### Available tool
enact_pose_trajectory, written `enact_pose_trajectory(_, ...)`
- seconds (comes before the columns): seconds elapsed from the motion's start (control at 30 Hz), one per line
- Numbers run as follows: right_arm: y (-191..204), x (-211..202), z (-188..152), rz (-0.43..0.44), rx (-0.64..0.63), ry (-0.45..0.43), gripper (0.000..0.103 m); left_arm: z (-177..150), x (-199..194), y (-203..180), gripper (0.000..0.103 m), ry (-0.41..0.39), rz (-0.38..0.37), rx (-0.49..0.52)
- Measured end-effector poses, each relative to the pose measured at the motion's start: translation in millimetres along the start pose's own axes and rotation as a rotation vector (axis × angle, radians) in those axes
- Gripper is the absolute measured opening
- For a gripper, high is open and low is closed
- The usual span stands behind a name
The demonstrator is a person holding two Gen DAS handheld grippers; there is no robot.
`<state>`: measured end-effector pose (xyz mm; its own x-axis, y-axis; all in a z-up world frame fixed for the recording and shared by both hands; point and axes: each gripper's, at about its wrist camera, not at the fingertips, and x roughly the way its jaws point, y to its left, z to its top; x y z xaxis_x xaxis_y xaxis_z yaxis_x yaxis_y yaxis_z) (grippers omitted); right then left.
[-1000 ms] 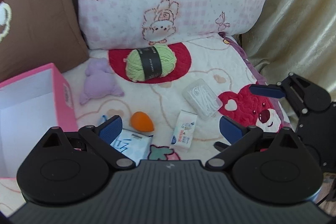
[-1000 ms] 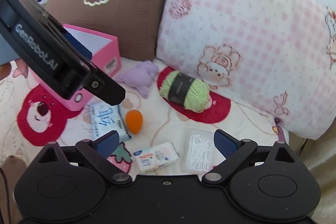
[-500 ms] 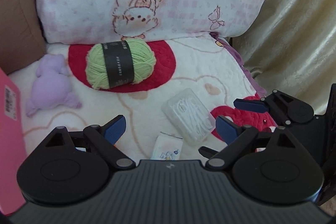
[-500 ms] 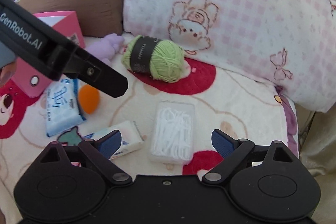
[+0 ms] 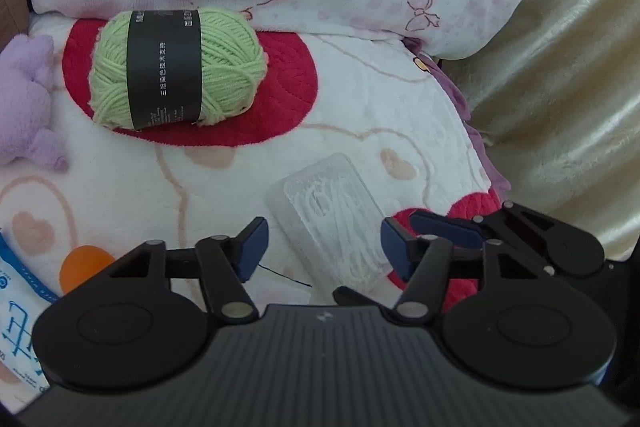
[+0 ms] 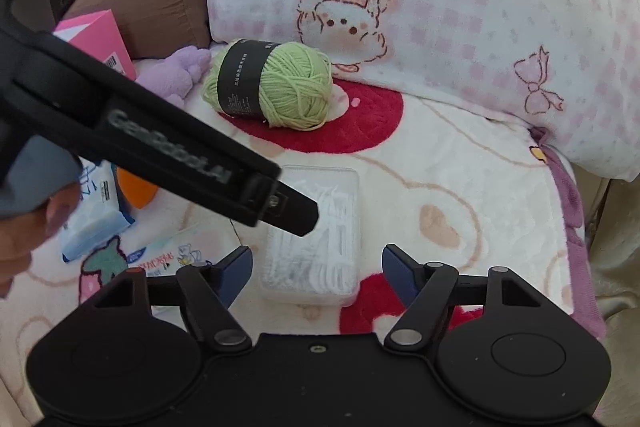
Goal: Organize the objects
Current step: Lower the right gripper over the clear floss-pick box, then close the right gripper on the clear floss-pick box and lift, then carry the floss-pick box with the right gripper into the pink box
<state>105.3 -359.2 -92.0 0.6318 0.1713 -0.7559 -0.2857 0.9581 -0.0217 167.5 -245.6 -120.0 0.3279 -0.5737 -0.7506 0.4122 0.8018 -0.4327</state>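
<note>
On the printed blanket, a clear box of floss picks is seen straight ahead of both grippers, its long axis along their reach. The right gripper straddles its near end; the left gripper is set slightly aside. Both sets of jaws have just been closing, neither pressing on the box yet.

The yarn ball lay on the blanket, just in front of the pillow. Left of the yarn ball sat a plush toy, with a box further left. Nearer than the yarn ball lay a clear case; left of the case lay a sponge, a tissue pack and a small packet.
</note>
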Motion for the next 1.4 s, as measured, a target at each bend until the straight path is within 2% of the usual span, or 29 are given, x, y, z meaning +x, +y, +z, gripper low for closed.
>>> enact_pose_trajectory(0.03,0,2,0,0.006,0.005,0.006,0.072,1,3,1,0.048,0.004,-0.010,-0.010)
enact_pose_trajectory(0.07,2,4,-1,0.008,0.001,0.011,0.069,1,5,3,0.046,0.010,-0.017,-0.020)
enact_pose_trajectory(0.13,2,10,-4,0.000,-0.005,0.027,0.066,1,7,5,0.032,0.018,-0.026,-0.039)
enact_pose_trajectory(0.23,-1,20,-7,0.007,0.012,0.049,0.063,0,11,9,0.026,0.024,-0.024,-0.065)
enact_pose_trajectory(0.37,1,26,-7,-0.002,0.016,0.060,0.064,-2,20,12,0.027,0.034,-0.017,-0.076)
enact_pose_trajectory(0.5,0,34,-8,-0.007,0.049,0.066,0.065,-1,26,13,0.034,0.044,-0.021,-0.110)
enact_pose_trajectory(0.6,-2,41,-8,-0.008,0.066,0.068,0.065,-3,29,10,0.039,0.039,-0.019,-0.093)
enact_pose_trajectory(0.73,2,43,-1,-0.043,0.108,0.089,0.064,-8,21,3,0.038,-0.001,-0.007,-0.093)
enact_pose_trajectory(0.83,1,35,-2,-0.035,0.112,0.080,0.064,-9,12,4,0.033,-0.005,-0.029,-0.098)
enact_pose_trajectory(1.07,15,13,4,-0.046,0.058,0.046,0.064,-12,-16,-1,0.033,-0.028,-0.030,-0.063)
enact_pose_trajectory(1.23,28,-8,5,-0.025,-0.018,0.021,0.064,-17,-40,0,0.034,-0.011,-0.057,-0.048)
enact_pose_trajectory(1.4,41,-27,5,-0.002,-0.070,-0.002,0.064,-27,-64,-8,0.036,-0.024,-0.038,0.018)
